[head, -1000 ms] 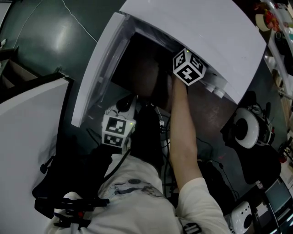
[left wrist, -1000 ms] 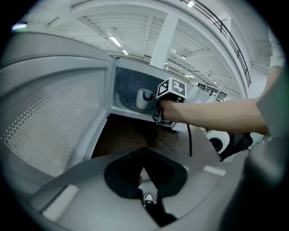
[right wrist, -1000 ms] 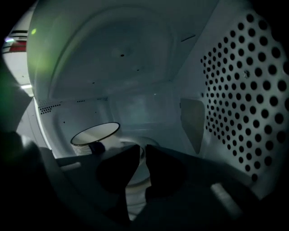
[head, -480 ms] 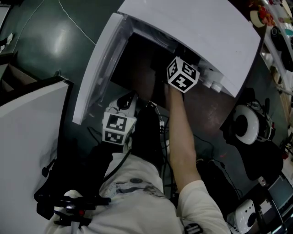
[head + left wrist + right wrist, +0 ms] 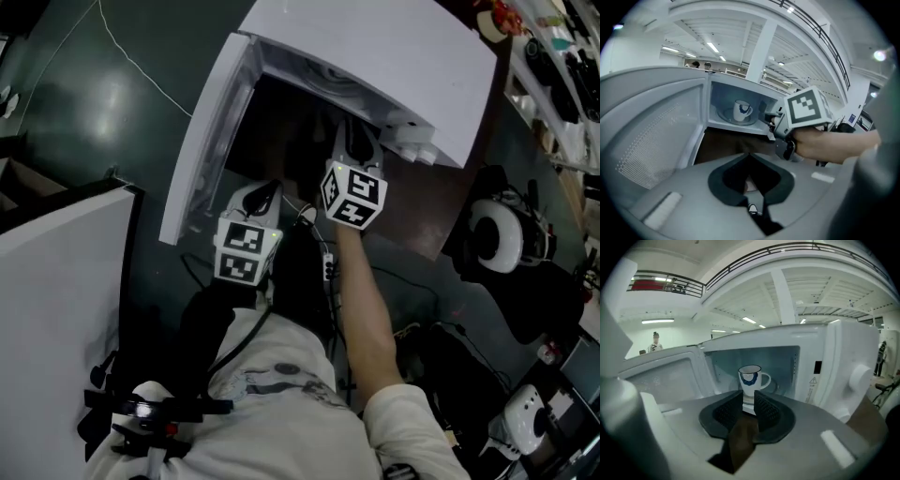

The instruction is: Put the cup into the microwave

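— Two grippers: where is the cup (image 5: 750,380)?
— On the glass plate (image 5: 723,115) inside the open microwave (image 5: 834,362), at twelve o'clock beyond the right gripper (image 5: 749,411). Its jaws have just been closing slightly, yet stand apart with nothing between them. The left gripper (image 5: 750,155) is clenched and empty.
— Surface? Writing?
— Brown table (image 5: 417,208), white hall. A warning-triangle sticker (image 5: 813,380) at two o'clock, print unreadable.
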Action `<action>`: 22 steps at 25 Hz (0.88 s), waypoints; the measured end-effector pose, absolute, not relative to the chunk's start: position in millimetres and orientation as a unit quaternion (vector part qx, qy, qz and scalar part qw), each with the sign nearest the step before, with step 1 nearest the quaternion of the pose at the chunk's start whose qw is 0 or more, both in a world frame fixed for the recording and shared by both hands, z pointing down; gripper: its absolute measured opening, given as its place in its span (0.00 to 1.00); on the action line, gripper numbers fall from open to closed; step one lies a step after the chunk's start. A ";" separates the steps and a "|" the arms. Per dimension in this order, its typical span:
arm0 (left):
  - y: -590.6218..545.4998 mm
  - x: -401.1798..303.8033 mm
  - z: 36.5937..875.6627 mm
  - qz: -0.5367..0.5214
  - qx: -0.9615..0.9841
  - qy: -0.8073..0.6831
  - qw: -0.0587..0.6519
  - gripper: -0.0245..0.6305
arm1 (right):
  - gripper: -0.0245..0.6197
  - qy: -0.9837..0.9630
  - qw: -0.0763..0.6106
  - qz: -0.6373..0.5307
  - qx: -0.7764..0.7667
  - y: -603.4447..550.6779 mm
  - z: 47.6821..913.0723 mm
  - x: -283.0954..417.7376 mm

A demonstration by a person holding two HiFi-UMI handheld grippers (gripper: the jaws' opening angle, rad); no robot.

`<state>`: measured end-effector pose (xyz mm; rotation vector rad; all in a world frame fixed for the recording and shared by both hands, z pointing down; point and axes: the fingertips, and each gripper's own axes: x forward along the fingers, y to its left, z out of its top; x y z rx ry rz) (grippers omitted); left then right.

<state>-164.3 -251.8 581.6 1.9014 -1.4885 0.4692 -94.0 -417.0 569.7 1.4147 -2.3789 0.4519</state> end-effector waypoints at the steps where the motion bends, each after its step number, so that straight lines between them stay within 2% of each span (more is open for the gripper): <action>1: -252.0 -163.3 576.9 0.177 0.733 -0.568 0.331 0.04 | 0.15 -0.837 0.167 0.157 0.497 -405.9 563.1 -91.7; 9: -245.7 -146.5 531.4 0.153 0.773 -0.539 0.297 0.04 | 0.14 -0.833 0.155 0.124 0.516 -334.5 506.7 -69.7; 14: -236.9 -114.8 507.7 0.124 0.797 -0.521 0.280 0.04 | 0.12 -0.834 0.174 0.076 0.518 -293.2 477.5 -45.0; 22: -185.7 -80.2 482.3 0.115 0.806 -0.528 0.241 0.04 | 0.11 -0.835 0.130 0.072 0.530 -211.9 449.5 3.3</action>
